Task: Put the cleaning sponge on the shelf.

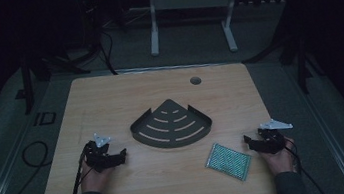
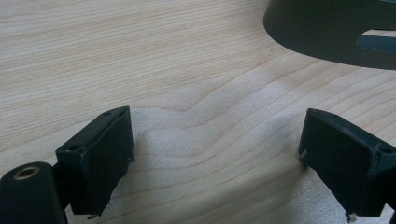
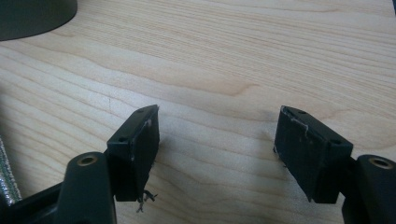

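Dim surroundings framed a pale wooden counter (image 1: 110,100), with the legs of a white stand on the floor beyond its far edge. Both tools rested near the front edge, each held by a hand, and both stood wide with nothing between their jaws.

Just ahead of the left tool (image 1: 117,157) and off toward the middle lay a dark fan-shaped corner tray (image 1: 171,125) with curved slots. In the left gripper view its rounded rim (image 2: 327,32) rose at the upper corner, well clear of the jaws.

Beside the right tool (image 1: 250,142), toward the middle of the counter, lay a flat green mesh pad (image 1: 228,161), near but apart from the jaws. A sliver of something silvery (image 3: 5,172) at the edge of the right gripper view may have been that pad.

By my judgement the work had not begun: tray and pad lay separate, neither one touched, so any pick-up and placing remained to be done.

The pad's material was hard to make out in the low light, and the tray showed only in part from either tool.
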